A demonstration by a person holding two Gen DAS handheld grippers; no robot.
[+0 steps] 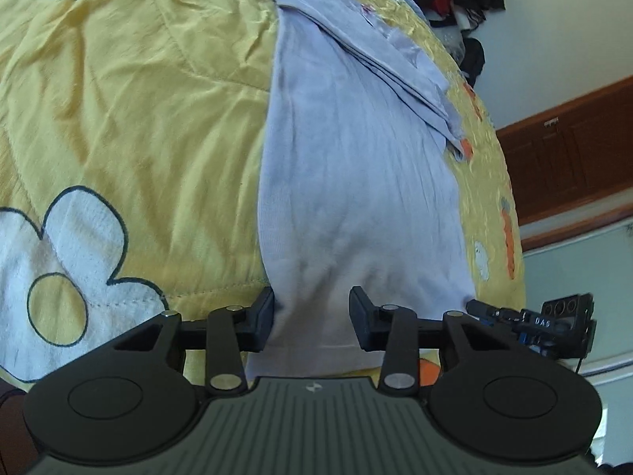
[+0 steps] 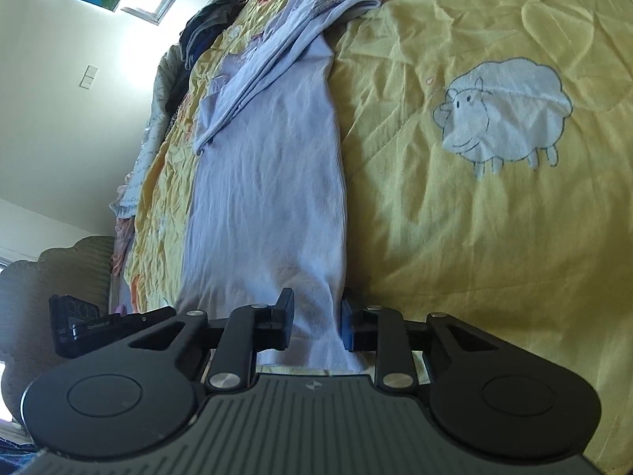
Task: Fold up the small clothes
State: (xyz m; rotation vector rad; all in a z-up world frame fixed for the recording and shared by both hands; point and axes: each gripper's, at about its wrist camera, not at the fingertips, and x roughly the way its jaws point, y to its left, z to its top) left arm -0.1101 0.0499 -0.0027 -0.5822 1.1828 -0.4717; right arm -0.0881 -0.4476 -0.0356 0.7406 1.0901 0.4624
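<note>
So my left tool (image 1: 312, 316) has its black fingers spread apart over the near hem of the pale lavender ribbed cotton top (image 1: 356, 182), cloth running between them, left finger touching its edge. My right tool (image 2: 316, 322) sits at the same hem from the other side, jaws also apart with the fabric passing through the gap, not squeezed as far as I can see. The top lies stretched lengthwise away from me on the yellow quilted bed cover (image 1: 138, 118), with a long sleeve (image 2: 277, 55) folded diagonally across its far half. Beside it there's a white sheep patch (image 2: 510, 111) stitched on the quilt. Way back, a dark pile of clothes (image 2: 205, 27) sits at the bed's far edge.
</note>
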